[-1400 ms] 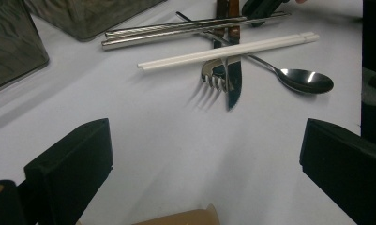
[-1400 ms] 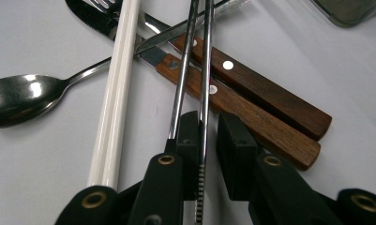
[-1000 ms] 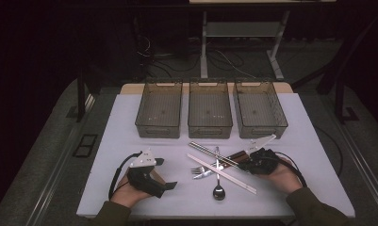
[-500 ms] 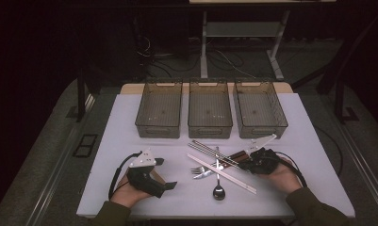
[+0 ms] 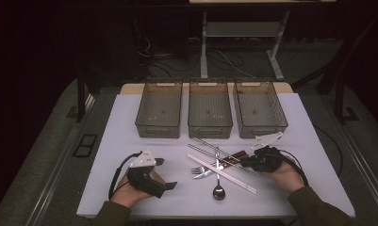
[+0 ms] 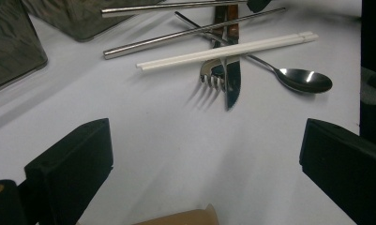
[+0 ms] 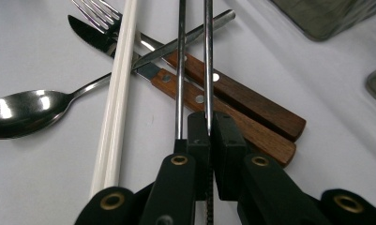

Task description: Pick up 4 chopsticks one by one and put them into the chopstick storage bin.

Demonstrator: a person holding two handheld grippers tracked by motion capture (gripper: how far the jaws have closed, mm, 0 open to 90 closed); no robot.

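Right hand-held gripper point(image 7: 209, 140): jaws closed almost fully, pads pinching the near end of one metal chopstick point(image 7: 207, 61). Its twin point(image 7: 180, 70) runs just beside the left jaw, outside the grip as far as I can tell. I judge the thin end was chosen because it sticks out clear of the pile, so I can lift one rod without dragging the rest.

Pile on the white worktop point(image 5: 130, 127), in front of the middle bin: the metal pair lies across the two wooden-handled pieces, a knife point(image 7: 176, 84) and a fork point(image 7: 232, 96). The white chopsticks point(image 7: 117, 93) and a spoon point(image 7: 31, 110) cross at the far side. The held chopstick still rests on the handles, not yet raised.

Left hand-held gripper point(image 5: 149, 176): jaws wide open, nothing between them, parked on the worktop well apart from the cutlery, pointing toward it. I keep it there out of the way.

Three empty bins point(image 5: 210, 106) stand in a row behind the pile, presumably for sorting by type.
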